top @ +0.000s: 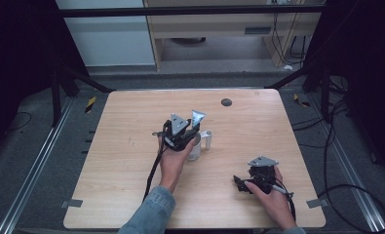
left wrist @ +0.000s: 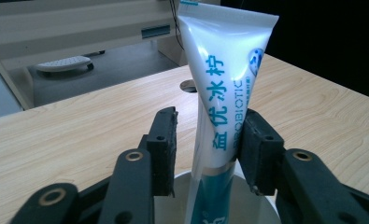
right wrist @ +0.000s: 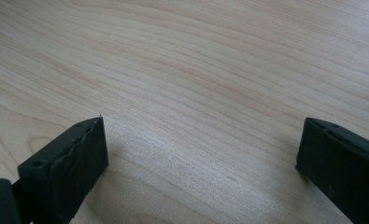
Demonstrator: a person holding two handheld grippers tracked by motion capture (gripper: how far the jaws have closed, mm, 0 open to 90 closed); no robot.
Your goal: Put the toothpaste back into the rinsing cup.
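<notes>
My left gripper [left wrist: 209, 140] sits near the middle of the wooden table [top: 131, 146], with its jaws on either side of a white and teal tube [left wrist: 222, 93]. The tube stands upright with its flat crimped end at the top and its lower end inside a pale cup [left wrist: 247, 196]. In the left gripper view, the jaw on the right side of that view is against the tube or very close to it, while the jaw on the left side stands clear with a visible gap; the jaws are apart and do not clamp the tube. In the high view, the left gripper [top: 180, 132] covers most of the cup [top: 196, 148], and the tube [top: 198, 117] rises just beyond it. A small white object [top: 208, 139] stands just beside the cup; I cannot tell whether it is joined to it. My right gripper [top: 242, 184] rests low near the front right part of the table, well apart from the tube. In the right gripper view [right wrist: 198, 154], its jaws are wide apart over bare wood, with nothing between them. A dark round spot [top: 226, 102] lies on the table near the far edge.
</notes>
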